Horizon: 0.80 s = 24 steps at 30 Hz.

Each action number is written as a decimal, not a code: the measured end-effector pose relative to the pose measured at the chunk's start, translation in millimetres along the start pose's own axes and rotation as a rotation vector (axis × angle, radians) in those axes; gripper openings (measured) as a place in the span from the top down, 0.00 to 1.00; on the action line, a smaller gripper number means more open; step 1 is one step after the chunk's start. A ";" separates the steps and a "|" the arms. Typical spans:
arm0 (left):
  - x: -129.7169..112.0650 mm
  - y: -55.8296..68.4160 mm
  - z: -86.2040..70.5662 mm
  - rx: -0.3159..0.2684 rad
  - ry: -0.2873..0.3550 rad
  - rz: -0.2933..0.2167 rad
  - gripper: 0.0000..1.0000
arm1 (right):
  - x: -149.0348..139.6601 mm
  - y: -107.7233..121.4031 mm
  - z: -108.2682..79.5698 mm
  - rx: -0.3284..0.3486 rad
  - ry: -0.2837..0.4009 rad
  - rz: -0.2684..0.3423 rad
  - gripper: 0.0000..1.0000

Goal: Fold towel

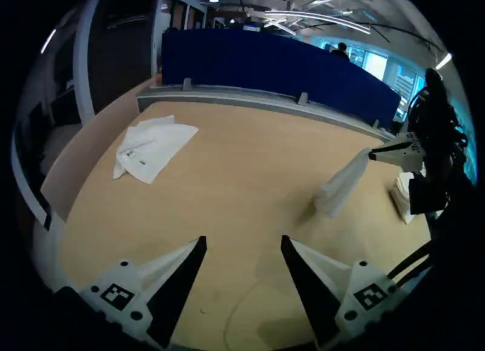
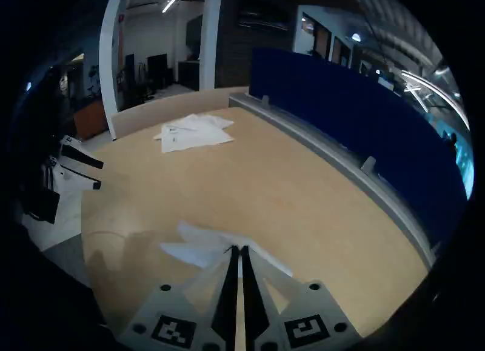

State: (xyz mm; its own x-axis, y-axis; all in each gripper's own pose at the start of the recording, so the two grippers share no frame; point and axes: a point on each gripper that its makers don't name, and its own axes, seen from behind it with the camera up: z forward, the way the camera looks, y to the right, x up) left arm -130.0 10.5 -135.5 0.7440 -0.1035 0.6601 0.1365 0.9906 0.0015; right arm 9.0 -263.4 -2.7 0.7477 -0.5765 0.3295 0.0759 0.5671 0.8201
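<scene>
Surface: light wood table (image 1: 242,169), with a grey rail (image 1: 242,97) along its far edge and a blue partition (image 1: 273,66) behind it. Open office with ceiling strip lights beyond.

Left gripper view:
- I read the left gripper (image 1: 242,240) as released. Its two dark fingers stand wide apart over bare table, with nothing between them and nothing touched.
- The right gripper (image 1: 373,152) is off to the right and raised above the table. Its tips are pinched on the upper corner of the held towel (image 1: 342,184).
- That towel hangs down and leftward as a narrow white strip. Its lower end reaches the table level, but I cannot tell whether it rests there.
- Just behind it, at the table's right edge, is a pale layered stack (image 1: 401,196), partly hidden by the hand rig.
- A second towel (image 1: 151,148) lies loosely spread at the far left of the table, well apart from both grippers.

Right gripper view:
- The right gripper's fingers are clenched, tips pressed together with white cloth caught between them.
- The held towel fans out to either side below the tips, over the near part of the table.
- The second towel lies far ahead, near the table's far corner.
- The left gripper shows at the left edge, fingers parted and holding nothing.
</scene>
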 end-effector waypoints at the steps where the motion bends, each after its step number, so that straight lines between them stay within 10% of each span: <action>1: 1.5 2.1 0.4 -0.003 0.002 0.003 0.09 | 1.3 2.4 -2.8 -0.004 0.003 0.000 0.96; 24: 28.3 49.2 17.6 -0.063 0.015 0.056 0.09 | -9.0 101.1 -94.9 -0.121 0.031 0.060 0.96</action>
State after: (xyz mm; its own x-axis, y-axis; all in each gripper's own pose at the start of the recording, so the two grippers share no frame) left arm -113.8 57.9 -103.5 0.7614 -0.0501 0.6464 0.1352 0.9874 -0.0827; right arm 72.5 -145.1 32.8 0.7734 -0.5218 0.3599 0.1081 0.6680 0.7362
